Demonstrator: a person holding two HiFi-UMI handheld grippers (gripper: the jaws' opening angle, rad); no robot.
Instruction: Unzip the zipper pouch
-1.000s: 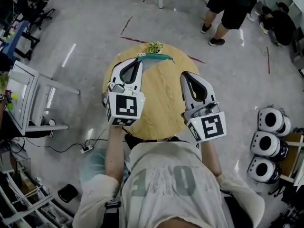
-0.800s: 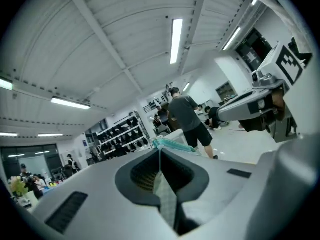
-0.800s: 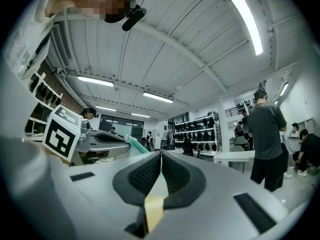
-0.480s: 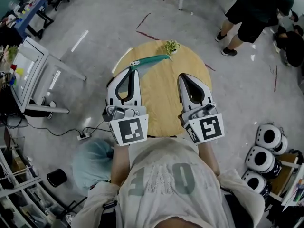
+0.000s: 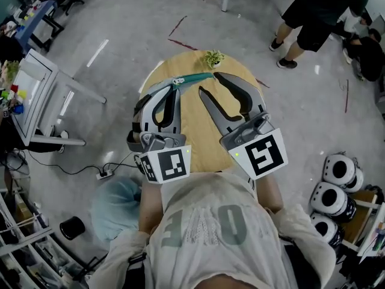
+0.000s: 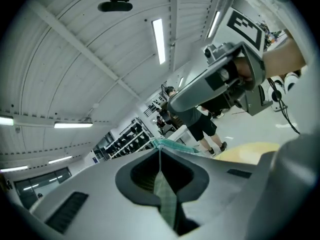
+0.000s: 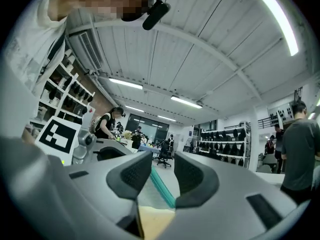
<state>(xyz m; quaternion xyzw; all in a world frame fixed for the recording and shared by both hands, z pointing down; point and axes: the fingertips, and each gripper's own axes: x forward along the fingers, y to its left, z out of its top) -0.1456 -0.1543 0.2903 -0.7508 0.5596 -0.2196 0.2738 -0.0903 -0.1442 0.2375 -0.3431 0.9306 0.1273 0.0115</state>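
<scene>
Head view: the slim teal fabric zipper pouch (image 5: 195, 77) hangs in the air over the far part of the round light wooden table (image 5: 192, 131), at upper centre of the frame. The left gripper (image 6: 160, 153) is pinched tight on one end of the pouch, with fabric running between its pads. The right gripper (image 7: 161, 170) sits just beside it. Its jaws are opening, and the pouch's teal edge lies between them, untouched.

Judgement: the step in hand is taking the slider.
- Hold the left pinch firm.
- Centre the right pads on the slider, which is too small to locate here.
- Pull along the zipper line, not across it.

A small green potted plant (image 5: 213, 58) stands just beyond the pouch and could be knocked over. A standing person (image 5: 313, 17) at upper right is well apart.
</scene>
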